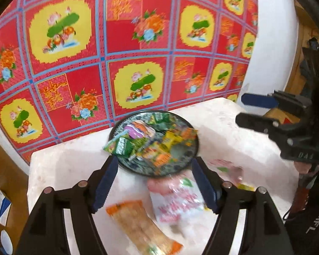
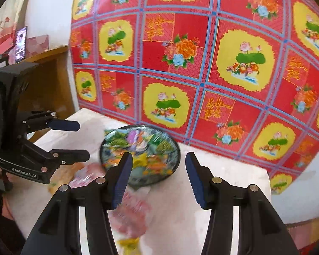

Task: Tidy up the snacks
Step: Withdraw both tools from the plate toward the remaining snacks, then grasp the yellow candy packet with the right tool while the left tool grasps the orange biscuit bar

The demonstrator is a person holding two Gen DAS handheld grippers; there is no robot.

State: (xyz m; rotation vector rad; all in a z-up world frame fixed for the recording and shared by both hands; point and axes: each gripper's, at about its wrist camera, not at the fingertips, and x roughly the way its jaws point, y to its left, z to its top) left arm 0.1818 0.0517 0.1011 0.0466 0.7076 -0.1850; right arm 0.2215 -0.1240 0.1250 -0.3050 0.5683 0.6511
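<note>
While both grippers hang above the white table (image 1: 59,170), the scene from left to right reads:

Cracker packet: an orange-edged packet (image 1: 141,221) lies flat on the table, below and between the left gripper's fingers.
Left gripper: the left gripper (image 1: 154,182) has its jaws spread wide and grips nothing; in the right wrist view it (image 2: 79,140) sits off to the left, also parted.
Plate: a dark round plate (image 1: 194,148) stands near the table's back edge, against the red floral cloth (image 1: 138,42), and is heaped with green, yellow and purple snack wrappers (image 1: 142,140).
Pink-and-white bag: a bag (image 1: 176,197) lies just in front of the plate, apparently touching its rim, though blur makes that uncertain.
Right gripper: the right gripper (image 2: 158,176) is wide open and empty, pointed at the plate (image 2: 176,159).
</note>
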